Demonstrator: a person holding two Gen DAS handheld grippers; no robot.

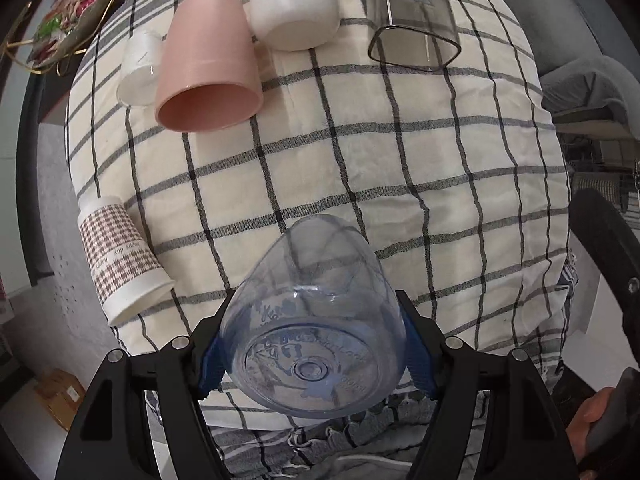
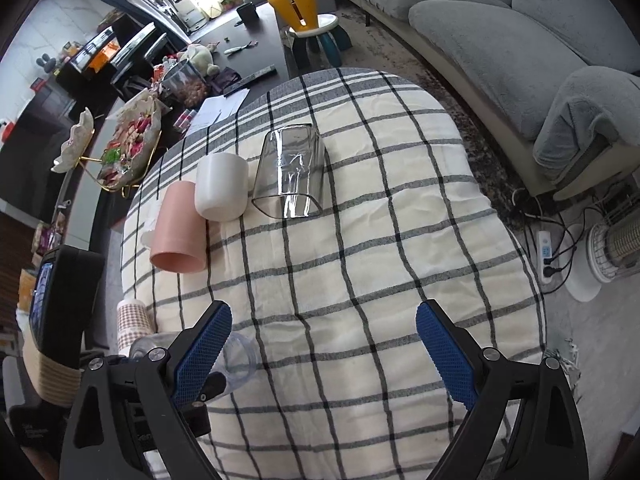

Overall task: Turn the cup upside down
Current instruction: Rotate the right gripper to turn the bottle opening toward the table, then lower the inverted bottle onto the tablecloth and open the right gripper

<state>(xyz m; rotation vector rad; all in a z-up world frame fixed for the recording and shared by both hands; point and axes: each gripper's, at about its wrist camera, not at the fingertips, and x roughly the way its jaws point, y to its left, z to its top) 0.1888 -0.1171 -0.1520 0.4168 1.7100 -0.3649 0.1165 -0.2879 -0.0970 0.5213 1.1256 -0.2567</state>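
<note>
Over the checked cloth on the tabletop (image 1: 360, 140), my left tongs (image 1: 312, 356) clamp the clear blue plastic cup (image 1: 316, 320) near its base, mouth pointing away and not yet set rim-down, while my right tongs (image 2: 324, 344) hang apart, empty.

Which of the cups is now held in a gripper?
The clear bluish plastic cup, clamped in the left gripper. The other cups stand free on the checked cloth.

Houndstooth paper cup (image 1: 120, 266) carries small script, perhaps "happy day"; clear cup's (image 1: 316, 336) embossed base lettering is illegible.
</note>
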